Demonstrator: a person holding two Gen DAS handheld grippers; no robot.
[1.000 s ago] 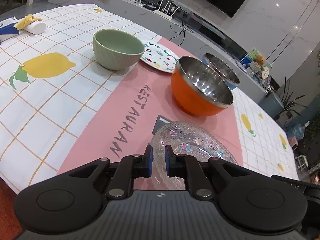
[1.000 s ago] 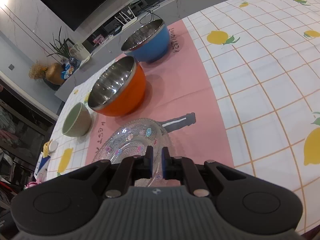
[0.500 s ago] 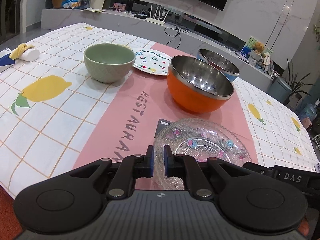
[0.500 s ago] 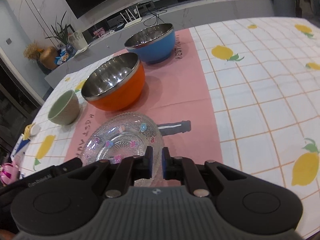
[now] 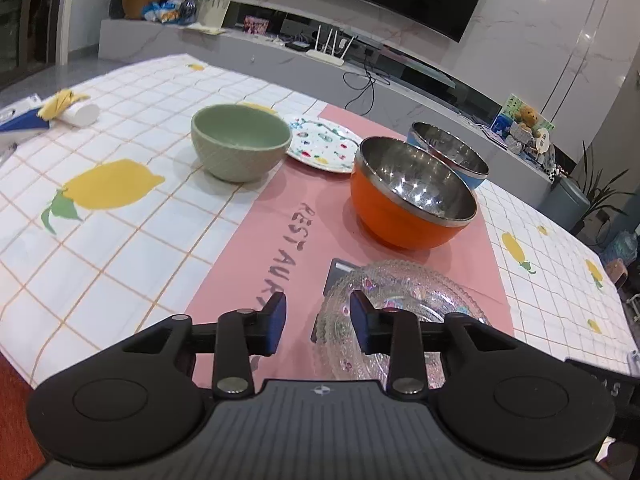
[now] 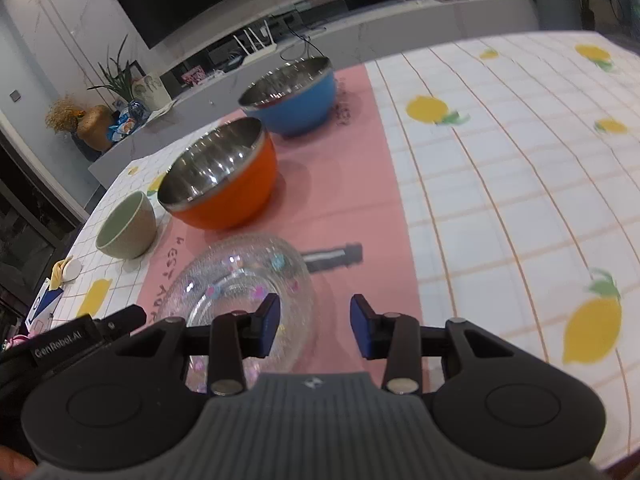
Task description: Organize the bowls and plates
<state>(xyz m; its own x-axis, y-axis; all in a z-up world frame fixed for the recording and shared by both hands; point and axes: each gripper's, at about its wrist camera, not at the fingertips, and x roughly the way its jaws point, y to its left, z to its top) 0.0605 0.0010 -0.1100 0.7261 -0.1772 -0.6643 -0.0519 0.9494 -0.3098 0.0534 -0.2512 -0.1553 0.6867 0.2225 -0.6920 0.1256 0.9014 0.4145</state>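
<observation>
A clear glass plate [image 5: 404, 304] with coloured dots lies on the pink runner at the near edge; it also shows in the right wrist view [image 6: 240, 280]. My left gripper [image 5: 318, 322] is open and empty, its jaws astride the plate's left rim. My right gripper [image 6: 314, 330] is open and empty over the plate's right rim. Behind stand an orange steel-lined bowl [image 5: 412, 196], a blue steel-lined bowl [image 5: 452, 152], a green ceramic bowl [image 5: 240, 146] and a small patterned plate [image 5: 320, 148].
The table has a white lemon-print cloth [image 5: 104, 188] with a pink runner [image 5: 288, 220]. A white roll and a blue box [image 5: 24, 122] lie at the far left. The table's near edge is just below both grippers.
Both grippers have opened; they were shut half a second ago. Both views have tilted and shifted slightly, and the glass plate stays on the runner.
</observation>
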